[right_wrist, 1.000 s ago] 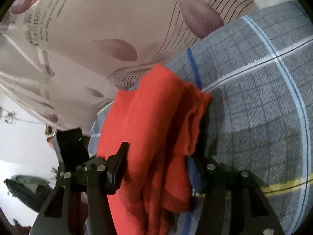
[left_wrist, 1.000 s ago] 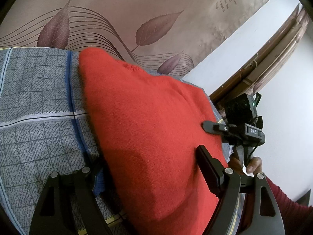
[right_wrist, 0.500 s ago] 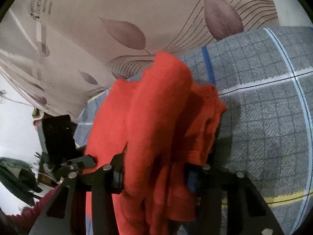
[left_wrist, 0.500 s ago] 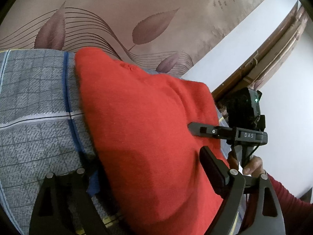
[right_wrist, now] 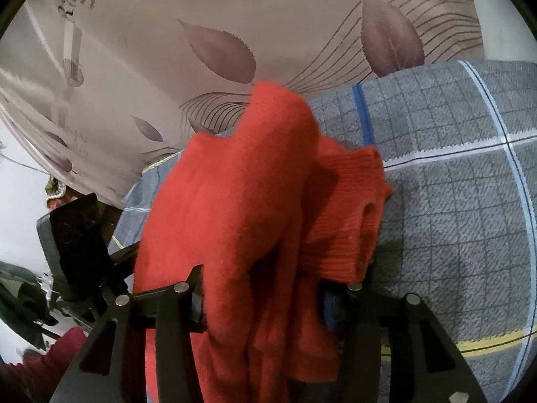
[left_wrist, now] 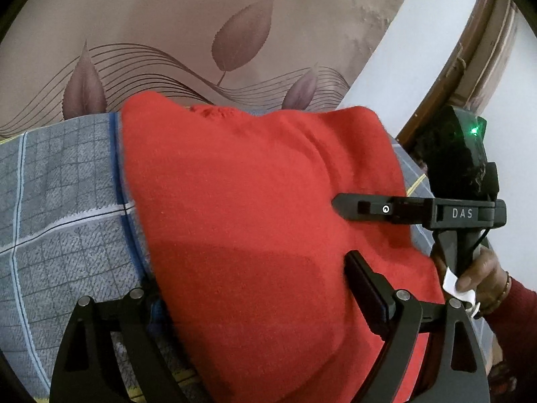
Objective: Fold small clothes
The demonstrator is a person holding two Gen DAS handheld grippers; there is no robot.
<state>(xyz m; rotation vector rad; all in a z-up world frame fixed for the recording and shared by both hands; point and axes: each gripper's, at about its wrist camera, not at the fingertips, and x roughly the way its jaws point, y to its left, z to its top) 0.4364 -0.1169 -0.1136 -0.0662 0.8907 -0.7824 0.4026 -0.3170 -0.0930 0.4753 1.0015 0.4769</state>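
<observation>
A red knitted garment (left_wrist: pixel 255 208) hangs between both grippers above a grey checked bedsheet (left_wrist: pixel 57 208). My left gripper (left_wrist: pixel 251 288) is shut on the garment's near edge, and the cloth fills the space between its fingers. My right gripper (right_wrist: pixel 261 292) is shut on the bunched other edge of the garment (right_wrist: pixel 241 201), whose ribbed cuff (right_wrist: pixel 355 208) droops to the right. The right gripper (left_wrist: pixel 345 203) also shows in the left wrist view, its fingers pinching the cloth from the right. The left gripper's body (right_wrist: pixel 77 241) shows at the left of the right wrist view.
The grey checked sheet (right_wrist: pixel 453 201) with blue, white and yellow lines covers the bed below. A beige curtain with leaf prints (left_wrist: pixel 235 40) hangs behind it. A white wall and a wooden frame (left_wrist: pixel 470 50) stand at the right.
Both grippers have lifted and carried the red garment further over the sheet toward the curtain. The right gripper has come closer to the left one, and the cloth bunches more.
</observation>
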